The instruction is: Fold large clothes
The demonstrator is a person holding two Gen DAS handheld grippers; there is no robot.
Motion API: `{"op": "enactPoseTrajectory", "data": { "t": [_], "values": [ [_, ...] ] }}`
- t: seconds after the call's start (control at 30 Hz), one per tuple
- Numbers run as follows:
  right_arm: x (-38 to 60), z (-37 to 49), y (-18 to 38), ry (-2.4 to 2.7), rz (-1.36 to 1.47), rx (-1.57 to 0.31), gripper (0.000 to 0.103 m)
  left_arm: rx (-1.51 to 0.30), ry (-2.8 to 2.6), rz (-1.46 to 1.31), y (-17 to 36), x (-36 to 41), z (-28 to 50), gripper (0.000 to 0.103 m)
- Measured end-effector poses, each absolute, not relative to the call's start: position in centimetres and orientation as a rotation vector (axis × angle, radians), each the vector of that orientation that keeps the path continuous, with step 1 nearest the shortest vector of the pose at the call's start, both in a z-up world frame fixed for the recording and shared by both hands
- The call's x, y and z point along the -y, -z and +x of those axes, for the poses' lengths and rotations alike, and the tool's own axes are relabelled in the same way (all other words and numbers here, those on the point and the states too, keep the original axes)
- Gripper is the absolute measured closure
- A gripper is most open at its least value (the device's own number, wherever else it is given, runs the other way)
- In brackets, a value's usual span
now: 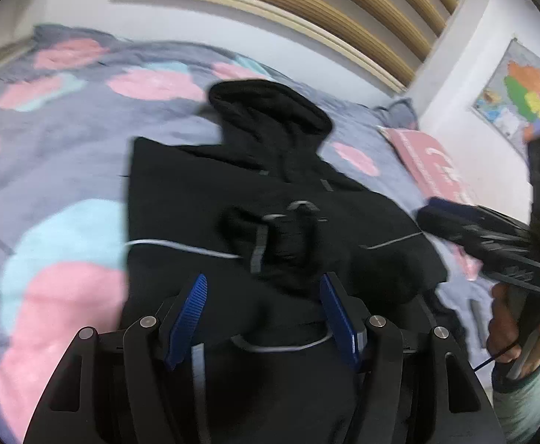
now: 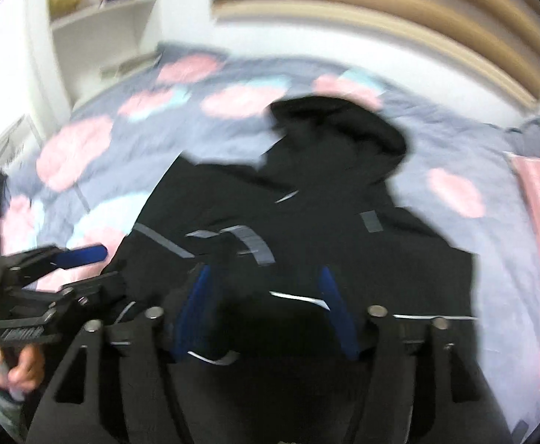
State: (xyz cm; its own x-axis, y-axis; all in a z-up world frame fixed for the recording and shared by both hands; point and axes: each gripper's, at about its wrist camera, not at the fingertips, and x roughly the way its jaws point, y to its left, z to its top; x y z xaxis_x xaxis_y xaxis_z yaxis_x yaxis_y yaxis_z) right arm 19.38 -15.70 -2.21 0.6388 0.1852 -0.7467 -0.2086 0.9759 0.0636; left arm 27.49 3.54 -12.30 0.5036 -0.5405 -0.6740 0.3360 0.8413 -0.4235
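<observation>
Flowered bedspread (image 1: 66, 140) under a black hoodie (image 1: 270, 170); left gripper (image 1: 264, 288) and right gripper (image 2: 266, 277) gape empty; only the left view shows a wall map (image 1: 525, 92).

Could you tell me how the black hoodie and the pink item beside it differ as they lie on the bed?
The black hoodie lies mid-bed, partly folded, hood toward the headboard; the pink item lies flat at the bed's edge. The hoodie is far larger. Both rest on the flowered bedspread.

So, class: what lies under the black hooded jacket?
The black hooded jacket lies on a grey bedspread with pink and blue patches. Whatever is directly beneath the jacket is covered.
</observation>
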Motion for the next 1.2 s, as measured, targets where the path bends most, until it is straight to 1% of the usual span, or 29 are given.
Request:
{"op": "enactPoseTrajectory", "data": {
  "t": [0.13, 0.2, 0.3, 0.4, 0.43, 0.47, 0.5, 0.6, 0.7, 0.77, 0.83, 0.9, 0.97, 1.03, 1.1, 1.2],
  "values": [
    [23.2, 17.1, 0.9, -0.115, 0.054, -0.821, 0.036, -0.959, 0.561, -0.281, 13.4, -1.0, 30.0, 0.038],
    [25.7, 15.8, 0.7, -0.084, 0.079, -0.826, 0.036, -1.0, 0.569, -0.341, 14.3, -0.2, 31.3, 0.038],
    [28.6, 14.4, 1.5, -0.025, 0.076, -0.842, 0.036, -1.031, 0.588, -0.455, 15.6, 0.7, 32.8, 0.038],
    [29.8, 14.3, 3.1, -0.019, 0.09, -0.889, 0.036, -1.044, 0.524, -0.423, 17.0, 2.3, 34.4, 0.039],
    [29.9, 14.4, 3.9, -0.019, 0.096, -0.911, 0.036, -1.043, 0.517, -0.41, 17.4, 3.0, 34.7, 0.046],
    [29.9, 14.4, 4.2, -0.022, 0.096, -0.92, 0.036, -1.035, 0.509, -0.39, 17.4, 3.2, 34.8, 0.074],
    [29.7, 14.5, 4.5, -0.03, 0.091, -0.93, 0.036, -1.017, 0.491, -0.324, 17.0, 3.8, 34.6, 0.078],
    [29.0, 15.1, 4.7, -0.048, 0.061, -0.931, 0.036, -0.927, 0.529, -0.315, 14.6, 2.9, 33.9, 0.079],
    [28.2, 16.9, 4.7, -0.063, 0.06, -0.928, 0.036, -0.802, 0.578, -0.365, 10.0, 0.2, 33.5, 0.08],
    [27.6, 18.6, 5.2, -0.089, 0.083, -0.94, 0.036, -0.767, 0.611, -0.407, 7.9, -2.0, 33.9, 0.079],
    [27.0, 20.2, 6.0, -0.107, 0.101, -0.959, 0.036, -0.785, 0.637, -0.387, 7.7, -3.4, 34.5, 0.079],
    [25.9, 22.0, 7.9, -0.137, 0.12, -0.995, 0.036, -0.855, 0.629, -0.328, 9.3, -4.3, 35.0, 0.078],
    [24.9, 23.8, 10.7, -0.14, 0.12, -1.054, 0.036, -0.98, 0.591, -0.277, 13.3, -5.2, 35.1, 0.075],
    [24.1, 25.0, 14.3, -0.126, 0.121, -1.139, 0.036, -1.074, 0.545, -0.256, 17.4, -6.4, 34.9, 0.063],
    [23.3, 25.1, 16.7, -0.116, 0.084, -1.169, 0.036, -1.09, 0.593, -0.354, 20.0, -8.0, 34.7, 0.061],
    [22.4, 24.4, 16.9, -0.108, 0.011, -1.133, 0.035, -1.055, 0.641, -0.492, 20.2, -10.7, 33.9, 0.061]
  ]
}}
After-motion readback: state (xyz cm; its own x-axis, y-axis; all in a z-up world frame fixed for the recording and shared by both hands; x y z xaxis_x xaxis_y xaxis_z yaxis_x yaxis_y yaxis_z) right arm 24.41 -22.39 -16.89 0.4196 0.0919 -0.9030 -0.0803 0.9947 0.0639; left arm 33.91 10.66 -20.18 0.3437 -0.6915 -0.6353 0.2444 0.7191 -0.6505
